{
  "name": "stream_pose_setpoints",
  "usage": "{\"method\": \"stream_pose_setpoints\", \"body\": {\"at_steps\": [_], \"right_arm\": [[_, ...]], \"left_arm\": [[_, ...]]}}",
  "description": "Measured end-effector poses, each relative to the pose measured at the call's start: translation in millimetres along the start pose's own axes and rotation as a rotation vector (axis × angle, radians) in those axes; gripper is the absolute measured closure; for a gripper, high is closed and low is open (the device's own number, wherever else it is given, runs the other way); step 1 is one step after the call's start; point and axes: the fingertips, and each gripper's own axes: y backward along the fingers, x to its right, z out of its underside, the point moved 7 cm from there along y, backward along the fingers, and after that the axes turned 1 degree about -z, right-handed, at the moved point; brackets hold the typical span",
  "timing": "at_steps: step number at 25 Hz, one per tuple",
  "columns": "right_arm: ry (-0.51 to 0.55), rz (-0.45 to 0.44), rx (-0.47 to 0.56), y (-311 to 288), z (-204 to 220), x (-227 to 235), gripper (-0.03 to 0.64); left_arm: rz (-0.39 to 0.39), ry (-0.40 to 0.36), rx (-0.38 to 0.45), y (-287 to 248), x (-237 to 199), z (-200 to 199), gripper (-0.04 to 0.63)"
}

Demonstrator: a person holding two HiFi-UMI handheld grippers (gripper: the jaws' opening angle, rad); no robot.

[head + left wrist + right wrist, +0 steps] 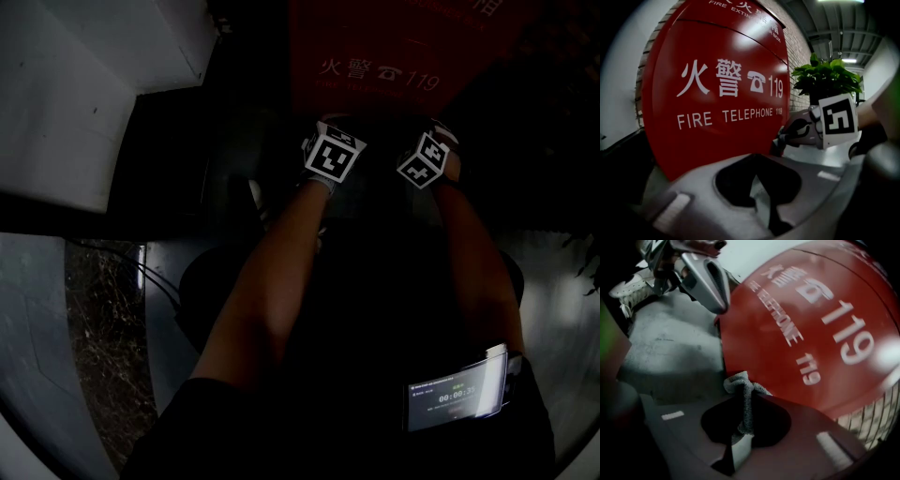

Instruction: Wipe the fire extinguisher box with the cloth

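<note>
The red fire extinguisher box (pixel 717 84), printed "FIRE TELEPHONE 119", fills the left gripper view and shows as a dark red panel (pixel 394 56) at the top of the head view. My right gripper (pixel 749 398) is shut on a grey cloth (pixel 742 390). The cloth's bunched end sticks out past the tips, at the box's (pixel 811 333) lower front edge. My left gripper (pixel 757 158) is shut with nothing in it, a short way in front of the box. Both marker cubes (pixel 330 156) (pixel 424 159) hang side by side just below the box.
A potted green plant (pixel 827 79) stands right of the box, by a brick wall (pixel 799 47). A white wall block (pixel 75 94) is at upper left, with cables (pixel 150 272) on the grey floor. A lit phone (pixel 457 398) sits at the person's waist.
</note>
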Motion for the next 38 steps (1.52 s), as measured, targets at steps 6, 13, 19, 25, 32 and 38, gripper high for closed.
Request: {"method": "stream_pose_setpoints", "body": {"at_steps": [6, 13, 19, 25, 32, 38], "right_arm": [[-0.028, 0.033, -0.077, 4, 28, 9, 0.588], [-0.023, 0.064, -0.146, 4, 42, 9, 0.588], [0.043, 0.084, 0.004, 19, -7, 0, 0.588], [0.215, 0.022, 0.205, 22, -99, -36, 0.588], [0.269, -0.053, 0.310, 0, -161, -69, 0.586], [0.320, -0.104, 0.348, -21, -191, -87, 0.587]], "left_arm": [[-0.016, 0.037, -0.001, 6, -5, 2, 0.592], [-0.067, 0.060, -0.013, 21, -15, 7, 0.592], [-0.145, 0.183, -0.016, 33, -38, 20, 0.592], [-0.209, 0.303, -0.056, 34, -60, 37, 0.592], [-0.277, 0.457, -0.087, 45, -81, 55, 0.592], [-0.297, 0.491, -0.092, 50, -95, 59, 0.592]]}}
